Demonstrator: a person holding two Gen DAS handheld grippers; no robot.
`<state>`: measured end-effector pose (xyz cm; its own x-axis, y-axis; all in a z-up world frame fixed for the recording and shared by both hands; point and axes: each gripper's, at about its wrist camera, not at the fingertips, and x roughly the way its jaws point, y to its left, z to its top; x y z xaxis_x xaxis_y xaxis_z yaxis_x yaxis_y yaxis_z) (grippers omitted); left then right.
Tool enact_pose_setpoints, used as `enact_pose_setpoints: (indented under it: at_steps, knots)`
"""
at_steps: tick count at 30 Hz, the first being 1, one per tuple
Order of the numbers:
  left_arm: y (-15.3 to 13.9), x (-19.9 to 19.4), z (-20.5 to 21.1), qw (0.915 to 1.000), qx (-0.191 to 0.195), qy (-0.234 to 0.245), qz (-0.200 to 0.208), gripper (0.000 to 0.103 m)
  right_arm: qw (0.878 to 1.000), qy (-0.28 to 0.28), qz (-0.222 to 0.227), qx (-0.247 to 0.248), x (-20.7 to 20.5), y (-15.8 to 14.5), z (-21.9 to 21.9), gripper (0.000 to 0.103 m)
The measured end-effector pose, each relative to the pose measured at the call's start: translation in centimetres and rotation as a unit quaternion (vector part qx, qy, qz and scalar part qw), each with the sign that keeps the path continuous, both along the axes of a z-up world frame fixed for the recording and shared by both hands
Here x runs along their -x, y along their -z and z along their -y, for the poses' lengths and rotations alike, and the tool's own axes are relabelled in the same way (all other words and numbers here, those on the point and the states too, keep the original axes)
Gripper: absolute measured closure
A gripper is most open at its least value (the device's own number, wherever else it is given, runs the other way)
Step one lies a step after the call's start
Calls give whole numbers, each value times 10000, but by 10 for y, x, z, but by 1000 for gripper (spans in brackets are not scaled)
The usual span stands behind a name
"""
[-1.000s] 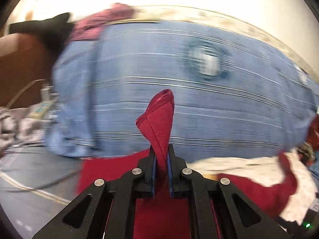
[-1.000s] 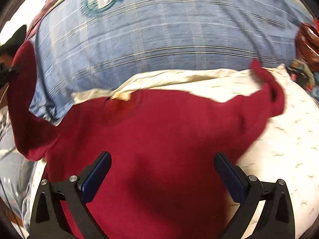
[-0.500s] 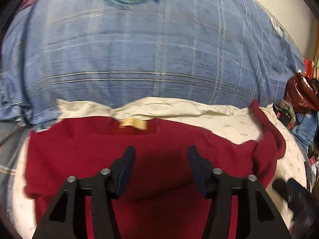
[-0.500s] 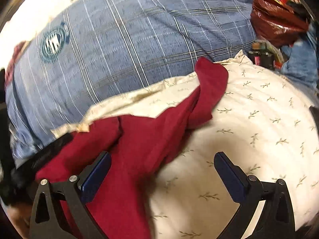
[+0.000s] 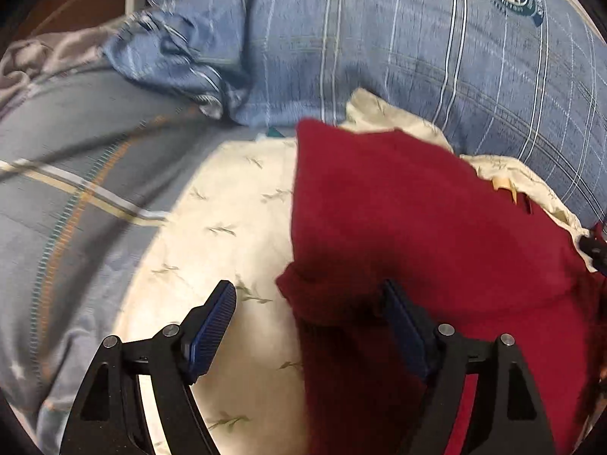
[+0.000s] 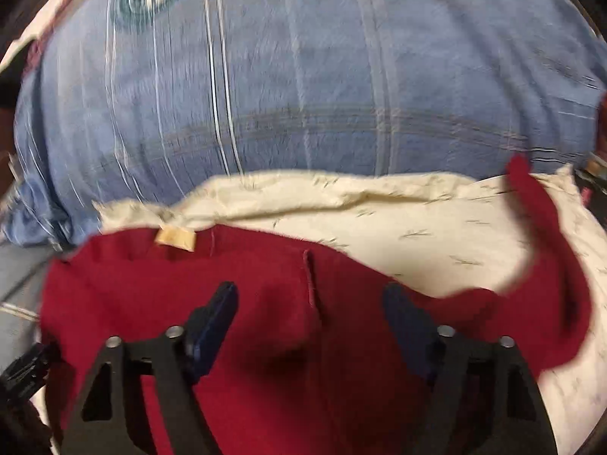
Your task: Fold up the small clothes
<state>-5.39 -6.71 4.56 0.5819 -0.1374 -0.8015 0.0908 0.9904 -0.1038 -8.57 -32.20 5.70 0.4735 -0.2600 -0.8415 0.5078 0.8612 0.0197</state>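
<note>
I found my left hand-held gripper [image 5: 309,322] spread wide and holding nothing. Its right finger stood over the left edge of the red garment [image 5: 436,235]; its left finger stood over the cream leaf-print sheet [image 5: 227,227]. My right hand-held gripper [image 6: 311,316] was likewise wide and empty, both fingers over the garment. The garment lay on the sheet, its tan label [image 6: 175,238] ahead and left of that gripper and one sleeve [image 6: 550,250] trailing off ahead and right. A blue plaid pillow [image 6: 322,76] lay beyond. I saw no containers.
</note>
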Motion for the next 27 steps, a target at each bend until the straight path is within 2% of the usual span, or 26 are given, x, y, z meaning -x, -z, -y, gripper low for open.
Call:
enact_pose_setpoints:
  at_steps: [1,3,4,5,7,11,15,17,20,21,22,24,27]
  knots:
    - [-1,-2,0,10000,-6,-8,24,24,9996,-136,-218,-97,-10,15,-1,52]
    - [-3,-2,4,9999,-100,31,106,24,9990,-188,-396,-103,-16,28,-2,59]
    - [-4,-2,7,9997,-165,67,143,24,9995,-190,-266,12,-14,25,-4,80]
    - [-5,-1,7,9997,-190,95,158,24,9994,-198,-271,66,-12,22,-6,88]
    - [-7,2,6,9997,-131,139,130,25,9998,-177,-66,36,-1,9,-6,93]
    - [-21,12,3,9993,-42,123,362,26,9993,-218,308,-46,26,-16,-11,94]
    - [-34,22,-5,9976,91,-8,692,26,9991,-187,256,298,38,-22,-19,94]
    - [-36,27,-8,9965,133,-85,821,26,9992,-82,153,367,40,-15,-16,94]
    - [-34,29,-6,9959,57,-102,897,26,9997,35,-194,134,36,-3,-2,88]
    - [-33,29,-5,9959,19,-111,901,26,9995,110,-253,125,37,-5,0,80]
    - [-31,29,-4,9959,-17,-116,894,26,9996,194,-132,139,42,-14,-2,73]
    - [-28,25,0,9963,-142,-95,844,26,9995,153,109,271,47,-28,-12,65]
    - [-19,17,8,9969,-384,-111,680,26,9988,-397,250,155,37,-37,-39,65]
